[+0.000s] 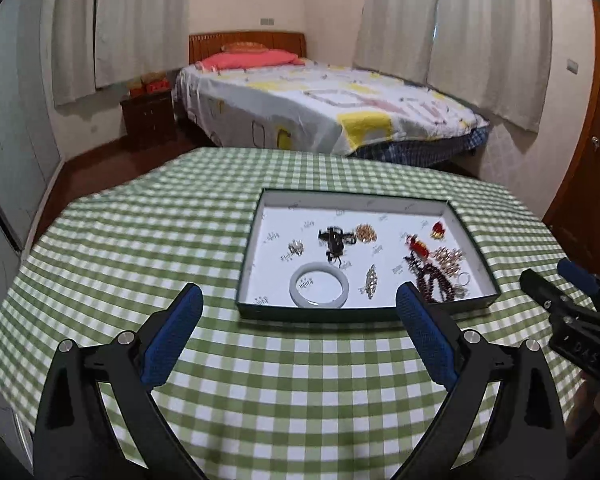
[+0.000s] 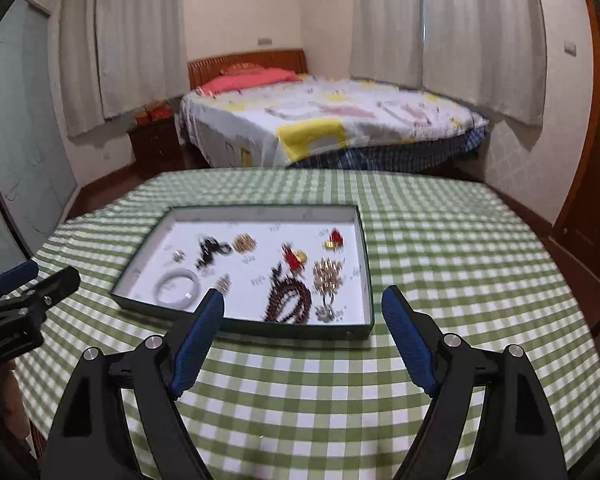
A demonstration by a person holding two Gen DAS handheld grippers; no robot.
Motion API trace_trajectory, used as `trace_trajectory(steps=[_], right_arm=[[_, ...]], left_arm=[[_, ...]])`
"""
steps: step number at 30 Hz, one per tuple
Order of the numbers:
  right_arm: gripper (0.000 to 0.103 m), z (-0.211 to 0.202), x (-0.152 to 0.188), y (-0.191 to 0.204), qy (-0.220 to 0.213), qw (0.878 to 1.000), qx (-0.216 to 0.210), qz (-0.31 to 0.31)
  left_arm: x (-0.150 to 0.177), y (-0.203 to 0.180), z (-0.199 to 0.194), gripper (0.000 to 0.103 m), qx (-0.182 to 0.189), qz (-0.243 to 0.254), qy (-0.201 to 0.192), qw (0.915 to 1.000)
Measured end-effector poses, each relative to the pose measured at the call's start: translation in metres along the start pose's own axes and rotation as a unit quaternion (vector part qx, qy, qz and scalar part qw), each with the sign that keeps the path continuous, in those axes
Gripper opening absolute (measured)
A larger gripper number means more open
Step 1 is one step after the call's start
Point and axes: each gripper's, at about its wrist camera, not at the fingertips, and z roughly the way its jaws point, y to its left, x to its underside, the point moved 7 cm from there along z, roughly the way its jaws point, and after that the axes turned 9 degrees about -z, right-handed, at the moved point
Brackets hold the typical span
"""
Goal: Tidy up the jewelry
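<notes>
Green-edged tray (image 1: 476, 240) holds white bangle (image 1: 319, 285), dark beads (image 1: 434, 280), brooches; both grippers' fingers apart, empty.

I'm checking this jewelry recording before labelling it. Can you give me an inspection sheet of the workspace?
Surface: green checked tablecloth.
Job's things: shallow tray holding white bangle, dark bead strand, small gold and red pieces.
Clutter: nothing seen.
Grippers: left hand-held gripper and right hand-held gripper open, empty, short of the tray.
Cables: nothing seen.
Surroundings: bed, nightstand, curtains.
</notes>
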Motion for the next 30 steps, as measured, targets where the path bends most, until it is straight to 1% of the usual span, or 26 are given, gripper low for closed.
trace_trajectory(steps=[2,7,11,19,30], right_arm=[[0.08,-0.017,-0.005,0.003,-0.014,1.0,0.001,-0.004],[0.081,-0.045,-0.013,0.009,-0.042,0.999,0.006,-0.013],[0.081,-0.057,-0.016,0.014,-0.052,0.998,0.011,-0.022],[0.081,-0.062,-0.013,0.014,-0.055,0.998,0.01,-0.018],[0.081,-0.063,-0.011,0.015,-0.056,0.998,0.01,-0.019]], left_arm=[[-0.002,0.0,-0.013,0.099,0.001,0.001,-0.009,1.0],[-0.005,-0.005,-0.04,0.099,0.02,-0.005,-0.02,0.9996],[-0.006,-0.009,-0.056,0.099,0.021,0.004,-0.034,0.9992],[-0.001,-0.007,-0.066,0.099,0.017,0.001,-0.036,0.9992],[-0.002,-0.007,-0.067,0.099,0.017,0.0,-0.038,0.9991]])
